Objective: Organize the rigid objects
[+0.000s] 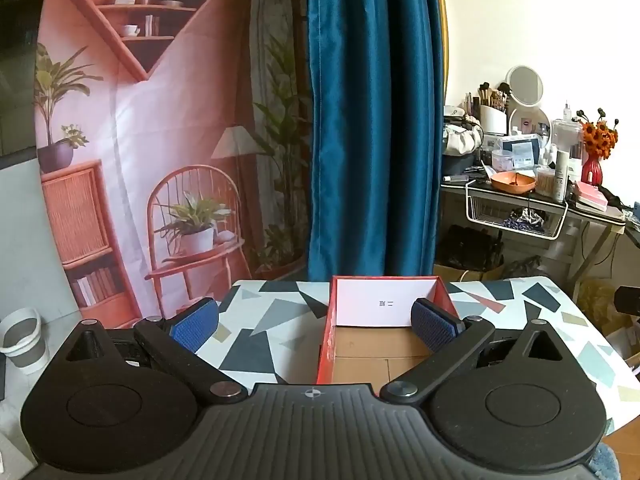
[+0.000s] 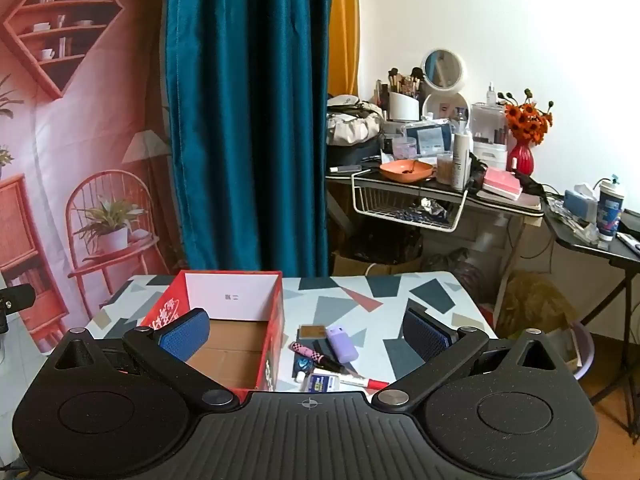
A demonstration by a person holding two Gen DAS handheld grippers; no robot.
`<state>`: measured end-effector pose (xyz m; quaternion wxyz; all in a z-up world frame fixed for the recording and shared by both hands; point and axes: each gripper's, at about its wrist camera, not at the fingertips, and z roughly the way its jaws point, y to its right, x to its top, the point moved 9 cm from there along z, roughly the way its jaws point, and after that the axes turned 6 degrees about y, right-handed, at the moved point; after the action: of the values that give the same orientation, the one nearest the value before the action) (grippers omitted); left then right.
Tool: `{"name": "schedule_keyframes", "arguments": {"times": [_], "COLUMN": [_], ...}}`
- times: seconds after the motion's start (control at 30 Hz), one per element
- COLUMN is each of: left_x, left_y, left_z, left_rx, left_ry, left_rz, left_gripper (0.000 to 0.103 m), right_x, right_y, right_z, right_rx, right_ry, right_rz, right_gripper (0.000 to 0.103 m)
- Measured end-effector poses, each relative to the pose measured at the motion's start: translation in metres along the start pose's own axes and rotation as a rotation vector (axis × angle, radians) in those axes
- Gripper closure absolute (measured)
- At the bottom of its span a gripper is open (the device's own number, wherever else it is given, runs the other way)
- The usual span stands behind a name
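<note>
- Cardboard box (image 2: 236,344), red outside, sits open on the patterned table (image 2: 404,296).
- Small items (image 2: 328,356) lie clustered at the box's 3 o'clock side.
- Left hand-held gripper (image 1: 316,326) gapes wide, holding nothing.
- Right hand-held gripper (image 2: 306,334) likewise spread, empty.

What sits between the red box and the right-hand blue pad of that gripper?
In the right wrist view, a small pile: a purple case, a brown compact, a pink checked tube, a small labelled bottle and a red-tipped pen.

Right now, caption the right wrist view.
Open right gripper above small items beside an empty red box.
</note>
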<state>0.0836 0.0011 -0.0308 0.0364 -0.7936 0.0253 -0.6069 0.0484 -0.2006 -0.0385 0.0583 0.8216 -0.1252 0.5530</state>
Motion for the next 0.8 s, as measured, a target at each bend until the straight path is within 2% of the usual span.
{"name": "schedule_keyframes", "arguments": {"times": [0.8], "left_x": [0.0002], "left_y": [-0.0006], "left_z": [-0.0002], "left_rx": [0.002], "left_ry": [-0.002], "left_rz": [-0.003], "left_gripper": [0.000], "right_x": [0.0018], "right_y": [-0.0027], "right_z": [-0.0002], "right_rx": [0.001], "right_ry": [-0.004], "right_rz": [0.003], "right_gripper": [0.000]}}
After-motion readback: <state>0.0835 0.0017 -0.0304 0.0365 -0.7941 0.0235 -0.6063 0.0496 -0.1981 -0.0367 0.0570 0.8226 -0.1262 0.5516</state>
